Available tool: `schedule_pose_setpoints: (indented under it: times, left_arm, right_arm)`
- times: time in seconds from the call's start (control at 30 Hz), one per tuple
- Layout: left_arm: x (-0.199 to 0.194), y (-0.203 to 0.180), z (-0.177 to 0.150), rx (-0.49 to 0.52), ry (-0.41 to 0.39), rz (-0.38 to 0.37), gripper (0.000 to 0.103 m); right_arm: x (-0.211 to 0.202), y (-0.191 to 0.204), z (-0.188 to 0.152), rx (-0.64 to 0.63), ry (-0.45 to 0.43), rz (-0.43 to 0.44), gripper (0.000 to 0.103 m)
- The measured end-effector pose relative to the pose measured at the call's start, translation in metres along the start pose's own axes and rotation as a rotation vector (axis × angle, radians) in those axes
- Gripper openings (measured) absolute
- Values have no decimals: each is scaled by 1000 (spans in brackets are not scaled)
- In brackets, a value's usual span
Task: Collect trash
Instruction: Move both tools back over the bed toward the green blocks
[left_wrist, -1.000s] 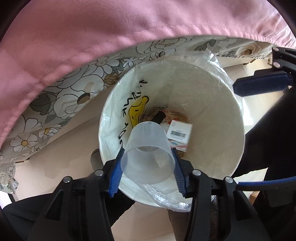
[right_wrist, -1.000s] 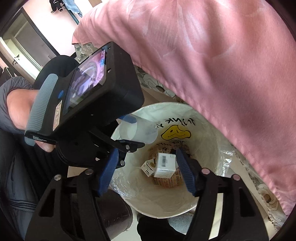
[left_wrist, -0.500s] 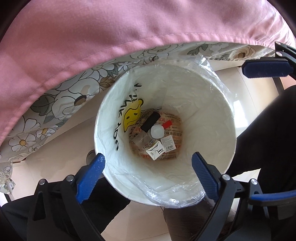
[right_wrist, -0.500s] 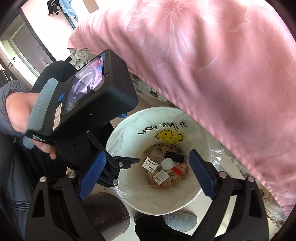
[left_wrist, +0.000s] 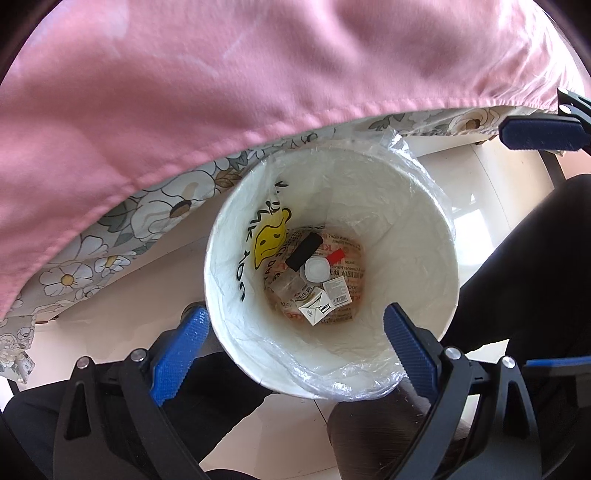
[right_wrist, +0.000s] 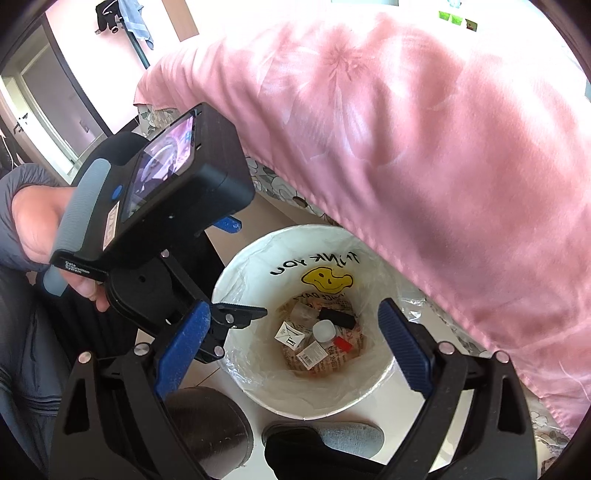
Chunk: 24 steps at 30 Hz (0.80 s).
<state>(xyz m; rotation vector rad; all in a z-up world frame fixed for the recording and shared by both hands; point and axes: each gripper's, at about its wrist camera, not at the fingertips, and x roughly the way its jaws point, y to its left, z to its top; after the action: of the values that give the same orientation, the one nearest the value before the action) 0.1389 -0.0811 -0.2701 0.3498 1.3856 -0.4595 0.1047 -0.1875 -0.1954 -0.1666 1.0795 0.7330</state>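
A white bin (left_wrist: 225, 295) with a clear liner and a yellow smiley stands on the floor beside the bed. At its bottom lie a clear plastic cup (left_wrist: 290, 286), a white carton (left_wrist: 314, 310), a small barcode box (left_wrist: 337, 290), a black piece (left_wrist: 304, 249) and a red scrap (left_wrist: 337, 254). My left gripper (left_wrist: 295, 345) hangs open above the bin's near rim, with nothing between its blue pads (left_wrist: 181, 347). My right gripper (right_wrist: 293, 347) is open too, over the bin (right_wrist: 258, 391), also with nothing in it. The cup (right_wrist: 301, 312), carton (right_wrist: 290, 334) and box (right_wrist: 312, 354) lie below it.
A pink bedspread (left_wrist: 258, 92) over a floral sheet (left_wrist: 110, 236) overhangs the bin's far side. The person's dark trouser legs (left_wrist: 535, 277) flank the bin. A grey slipper (right_wrist: 332, 439) and a brown one (right_wrist: 210, 424) rest on the pale floor near it.
A second ago my left gripper held the clear cup and a white box sat between my right gripper's pads. Both opened, the items dropped into the bin, and both grippers rose slightly.
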Motion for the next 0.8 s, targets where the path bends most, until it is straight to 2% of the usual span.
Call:
schedule_pose_setpoints:
  times: [0.33,0.63,0.8]
  left_arm:
    - [-47,13,-3,-62,-93,44,97]
    - [-111,21,6,-122,-271,122,97]
    - [-140,24,23,-124,-369,159,97]
  right_arm:
    - [-59,1,2,37,-146,-79,90]
    - [-116,0,20,49,-299,-134,90]
    - [-140,-11,27,107,-374,-195,90]
